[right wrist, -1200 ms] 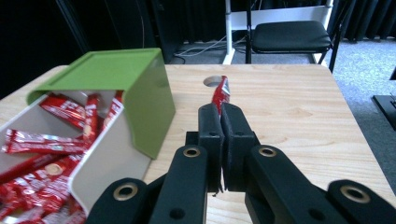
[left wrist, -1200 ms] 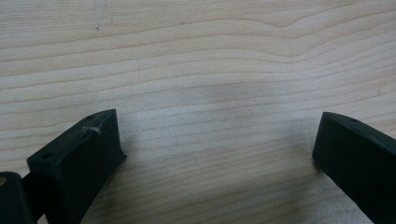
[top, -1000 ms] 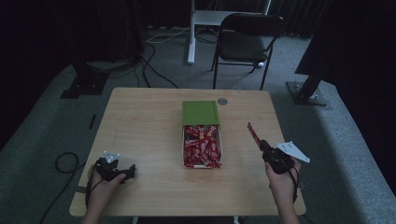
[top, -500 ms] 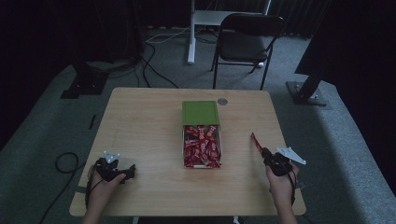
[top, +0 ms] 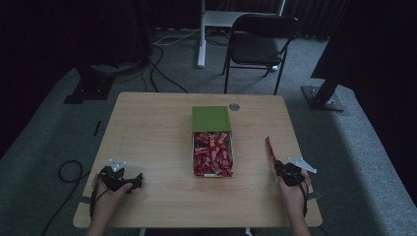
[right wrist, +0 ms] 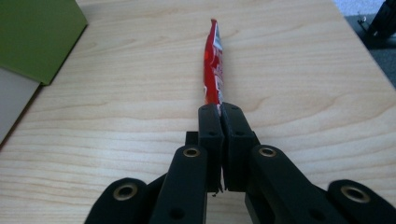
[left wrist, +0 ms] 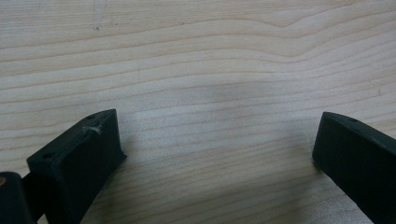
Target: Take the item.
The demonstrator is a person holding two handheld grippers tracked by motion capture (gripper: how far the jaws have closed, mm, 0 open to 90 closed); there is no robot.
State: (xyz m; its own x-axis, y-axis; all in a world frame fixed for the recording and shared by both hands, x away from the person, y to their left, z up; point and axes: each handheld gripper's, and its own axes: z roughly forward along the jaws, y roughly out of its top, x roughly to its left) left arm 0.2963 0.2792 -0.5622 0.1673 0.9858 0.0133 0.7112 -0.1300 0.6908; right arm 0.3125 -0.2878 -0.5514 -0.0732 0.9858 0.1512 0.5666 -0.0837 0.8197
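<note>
Looking down from the high view, a pale wooden worktop point(top: 152, 128) carries a box point(top: 212, 153) at its middle, its green lid point(top: 211, 118) slid toward the far side and the open near part heaped with red wrapped candy bars point(top: 212, 152). The left hand-held gripper point(top: 135, 181) rests near the front left corner, well apart from the box. The right hand-held gripper point(top: 276, 166) sits near the front right, with a single red candy bar point(top: 270, 148) sticking out from its tip toward the far edge. A folding chair point(top: 260, 46) stands on the carpet beyond the worktop.

In the left gripper view, the left hand-held gripper point(left wrist: 219, 144) has its two black jaws spread wide over bare wood grain, nothing between them.

In the right gripper view, the right hand-held gripper point(right wrist: 220, 116) has its jaws pinched together on the near end of the red candy bar point(right wrist: 214, 65), which points straight away, just above the wood. The green lid point(right wrist: 35, 35) lies at the upper left.
</note>
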